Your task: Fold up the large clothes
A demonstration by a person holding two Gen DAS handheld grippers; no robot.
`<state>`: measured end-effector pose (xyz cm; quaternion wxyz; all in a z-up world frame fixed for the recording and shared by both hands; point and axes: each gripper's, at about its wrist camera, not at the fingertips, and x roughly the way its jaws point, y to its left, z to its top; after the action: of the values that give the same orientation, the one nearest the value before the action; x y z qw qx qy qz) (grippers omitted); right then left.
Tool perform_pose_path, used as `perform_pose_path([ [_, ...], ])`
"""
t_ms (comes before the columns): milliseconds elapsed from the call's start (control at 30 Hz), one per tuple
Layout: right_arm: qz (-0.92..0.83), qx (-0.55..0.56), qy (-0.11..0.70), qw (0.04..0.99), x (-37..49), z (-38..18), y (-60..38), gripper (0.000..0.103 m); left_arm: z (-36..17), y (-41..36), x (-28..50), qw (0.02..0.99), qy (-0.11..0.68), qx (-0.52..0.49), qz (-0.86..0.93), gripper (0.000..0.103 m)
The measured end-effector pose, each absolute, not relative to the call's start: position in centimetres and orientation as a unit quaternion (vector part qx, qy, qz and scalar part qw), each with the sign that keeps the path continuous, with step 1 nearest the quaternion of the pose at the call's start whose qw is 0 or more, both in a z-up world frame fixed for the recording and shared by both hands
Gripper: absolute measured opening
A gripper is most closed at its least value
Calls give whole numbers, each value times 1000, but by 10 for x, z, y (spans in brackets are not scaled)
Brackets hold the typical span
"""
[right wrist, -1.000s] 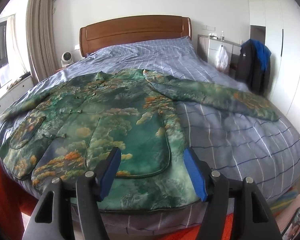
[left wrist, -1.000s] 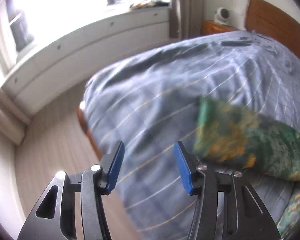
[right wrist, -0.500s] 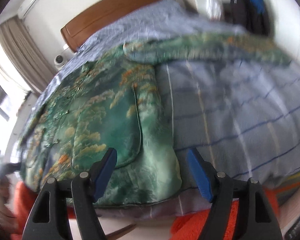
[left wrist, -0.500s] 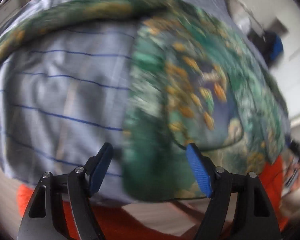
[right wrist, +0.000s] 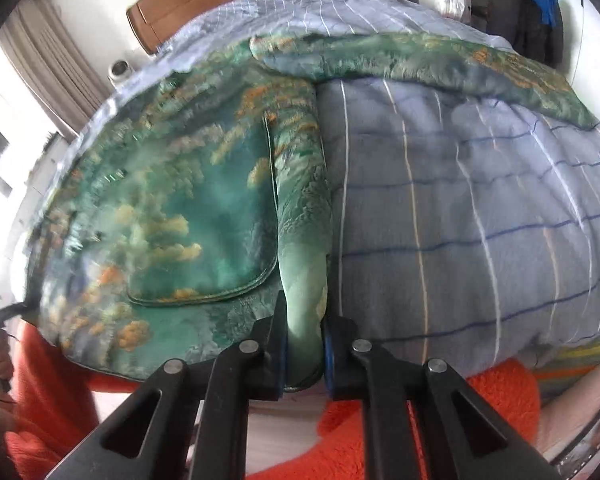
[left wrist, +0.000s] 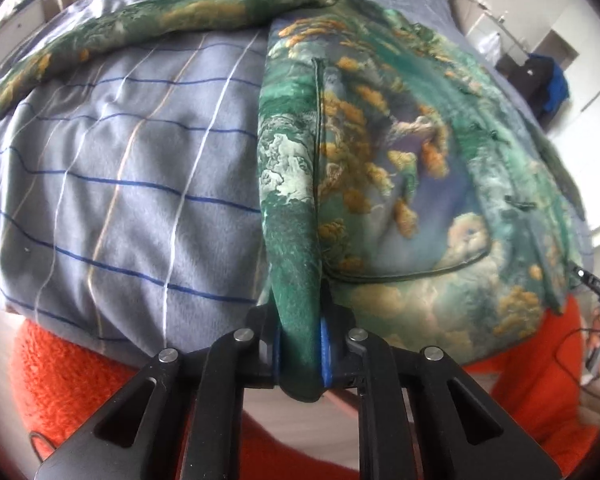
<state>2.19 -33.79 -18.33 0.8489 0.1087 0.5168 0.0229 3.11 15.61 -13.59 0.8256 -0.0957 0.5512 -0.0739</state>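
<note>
step: hem corners taken, first fold about to start | left gripper and right gripper have just closed, each pinching the jacket hem | jacket spread flat on bed | next: lift both corners together, carry toward collar

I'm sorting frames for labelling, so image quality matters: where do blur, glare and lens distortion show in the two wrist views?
Left wrist view: mostly sharp; fisheye bulges the bed into a dome; jacket print crisp, dark corners. Right wrist view: jacket smeared by motion blur on its left side, window blown out white, same barrel distortion.
</note>
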Motion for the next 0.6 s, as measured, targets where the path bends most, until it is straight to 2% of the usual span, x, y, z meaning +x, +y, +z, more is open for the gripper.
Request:
perform_pose_path([
  [33, 16, 104, 517, 850, 24, -186, -337, 14, -133, 153, 34, 830, 547, -93, -65, 21],
  [67, 10, 102, 513, 853, 25, -186, -336, 22, -127, 153, 35, 835, 539, -91, -58, 26],
  [133, -10, 95, 498, 862, 23, -181, -335, 40, -110, 152, 34, 854, 512, -86, -41, 41],
  [167, -24, 91, 485, 869, 21, -175, -335, 58, -101, 153, 32, 863, 497, -84, -36, 54],
  [200, -37, 88, 471, 877, 17, -168, -333, 68, -90, 155, 30, 873, 479, -83, -30, 68],
  [300, -78, 64, 421, 902, 3, -143, -321, 78, -52, 152, 26, 909, 409, -83, -1, 92],
  [400, -93, 46, 373, 922, -7, -125, -301, 90, -25, 147, 24, 930, 356, -92, 9, 101],
  [600, -52, -8, 324, 945, -13, -114, -253, 91, 4, 115, 28, 940, 332, -84, -11, 101],
])
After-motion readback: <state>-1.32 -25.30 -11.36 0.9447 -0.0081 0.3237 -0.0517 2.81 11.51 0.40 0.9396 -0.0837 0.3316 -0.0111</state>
